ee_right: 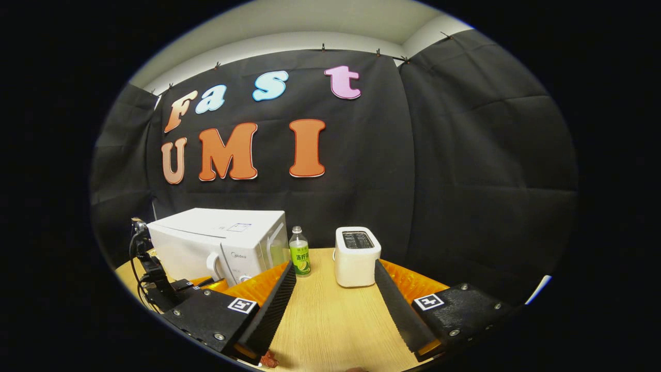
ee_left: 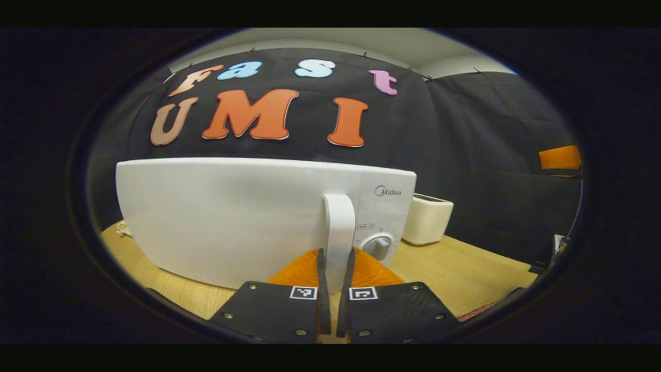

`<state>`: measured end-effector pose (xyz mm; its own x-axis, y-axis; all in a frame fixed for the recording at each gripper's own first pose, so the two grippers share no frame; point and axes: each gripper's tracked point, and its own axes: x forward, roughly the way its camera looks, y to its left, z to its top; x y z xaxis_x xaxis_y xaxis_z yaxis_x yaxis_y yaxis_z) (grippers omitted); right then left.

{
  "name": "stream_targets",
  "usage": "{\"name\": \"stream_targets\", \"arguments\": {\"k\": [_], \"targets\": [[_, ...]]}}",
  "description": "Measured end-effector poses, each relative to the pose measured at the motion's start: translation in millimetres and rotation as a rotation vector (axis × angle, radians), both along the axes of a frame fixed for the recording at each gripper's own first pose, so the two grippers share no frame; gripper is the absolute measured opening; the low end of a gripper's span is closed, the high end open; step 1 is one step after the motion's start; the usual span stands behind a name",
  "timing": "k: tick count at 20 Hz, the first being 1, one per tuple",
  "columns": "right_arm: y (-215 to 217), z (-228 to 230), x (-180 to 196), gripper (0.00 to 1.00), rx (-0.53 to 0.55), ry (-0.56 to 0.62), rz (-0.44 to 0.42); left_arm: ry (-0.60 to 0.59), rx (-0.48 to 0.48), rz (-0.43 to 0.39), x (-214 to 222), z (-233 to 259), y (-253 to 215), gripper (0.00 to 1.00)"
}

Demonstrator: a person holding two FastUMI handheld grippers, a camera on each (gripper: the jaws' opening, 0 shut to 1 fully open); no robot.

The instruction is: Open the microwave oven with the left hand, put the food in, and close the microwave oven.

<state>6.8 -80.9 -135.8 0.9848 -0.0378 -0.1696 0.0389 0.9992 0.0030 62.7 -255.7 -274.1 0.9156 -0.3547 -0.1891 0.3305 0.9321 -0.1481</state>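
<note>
A white microwave [ee_left: 232, 217] stands on the wooden table right in front of my left gripper [ee_left: 335, 258]. Its door looks closed, flush with the control panel and knob [ee_left: 378, 247]. My left gripper's two black fingers [ee_left: 321, 279] press on either side of the white vertical door handle [ee_left: 339, 222]. In the right gripper view the microwave [ee_right: 217, 237] sits at the left, with the left gripper [ee_right: 155, 274] at its handle. My right gripper [ee_right: 334, 271] hangs open over the table, nothing between its fingers. A small red piece [ee_right: 268, 359], perhaps the food, lies at the bottom edge.
A green-labelled bottle [ee_right: 299, 251] stands just right of the microwave. A white toaster [ee_right: 356, 256] sits further right, also seen as the toaster [ee_left: 427, 219] in the left gripper view. Bare wooden tabletop [ee_right: 330, 320] lies under the right gripper.
</note>
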Motion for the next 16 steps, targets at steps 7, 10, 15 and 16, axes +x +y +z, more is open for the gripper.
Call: {"name": "stream_targets", "arguments": {"k": [7, 10, 15, 16], "targets": [[24, -14, 1, 0.95, 0.039, 0.033, 0.032, -0.016, -0.044, -0.181, -82, 13, 33, 0.03], [39, -16, -3, 0.95, 0.037, 0.035, 0.055, -0.024, -0.019, -0.249, -120, 17, 58, 0.07], [66, -13, -5, 0.95, 0.056, 0.029, 0.093, -0.008, -0.028, -0.269, -162, 24, 104, 0.08], [72, -15, -6, 0.95, 0.058, 0.029, 0.102, -0.010, -0.021, -0.264, -170, 24, 112, 0.08]]}}
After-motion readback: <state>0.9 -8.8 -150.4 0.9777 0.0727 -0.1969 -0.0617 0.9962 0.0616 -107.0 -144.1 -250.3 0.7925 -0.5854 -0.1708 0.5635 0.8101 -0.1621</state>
